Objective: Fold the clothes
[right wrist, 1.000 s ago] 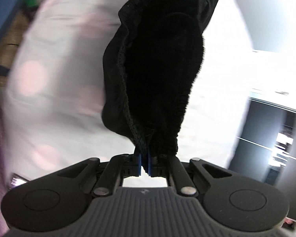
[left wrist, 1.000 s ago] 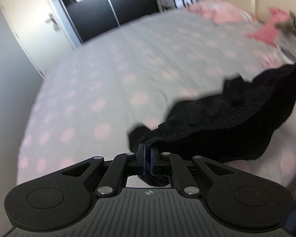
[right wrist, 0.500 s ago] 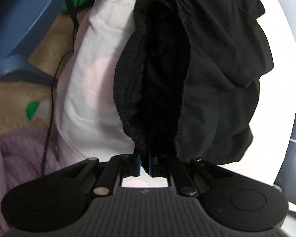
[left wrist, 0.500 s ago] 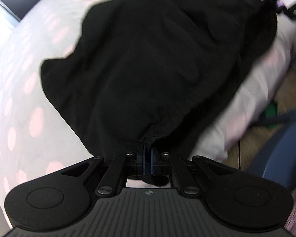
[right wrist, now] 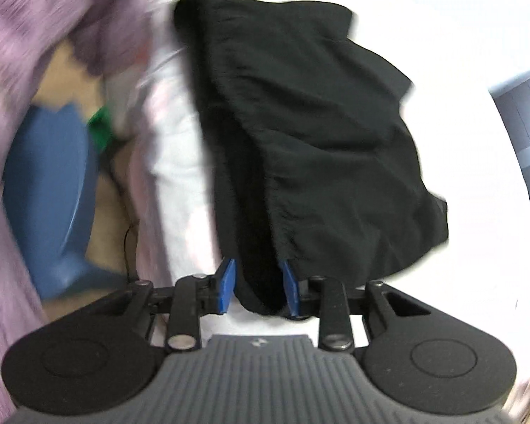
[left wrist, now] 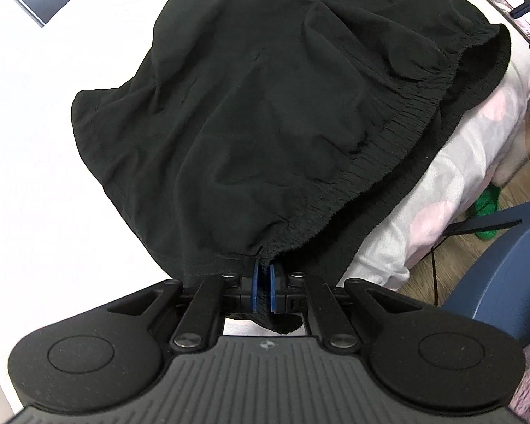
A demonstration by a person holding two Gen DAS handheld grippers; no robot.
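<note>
Black shorts point(left wrist: 258, 113) with a gathered elastic waistband lie spread on the bed point(left wrist: 452, 162), the waistband along the bed's edge. My left gripper point(left wrist: 261, 286) is shut on one end of the waistband. In the right wrist view the shorts point(right wrist: 318, 134) lie ahead, and my right gripper point(right wrist: 256, 288) is open, its blue pads apart, with the other end of the waistband lying loose between them.
The bed has a white sheet with pink dots point(left wrist: 494, 106). Beside the bed are a wooden floor, a blue chair point(left wrist: 505, 275), a green object point(left wrist: 487, 212) and a black cable. Purple fuzzy fabric point(right wrist: 14, 53) fills the left of the right wrist view.
The shorts came down from hanging in the air and now lie spread on the bed. My right gripper has opened and let go of the waistband. My left gripper stays shut.
</note>
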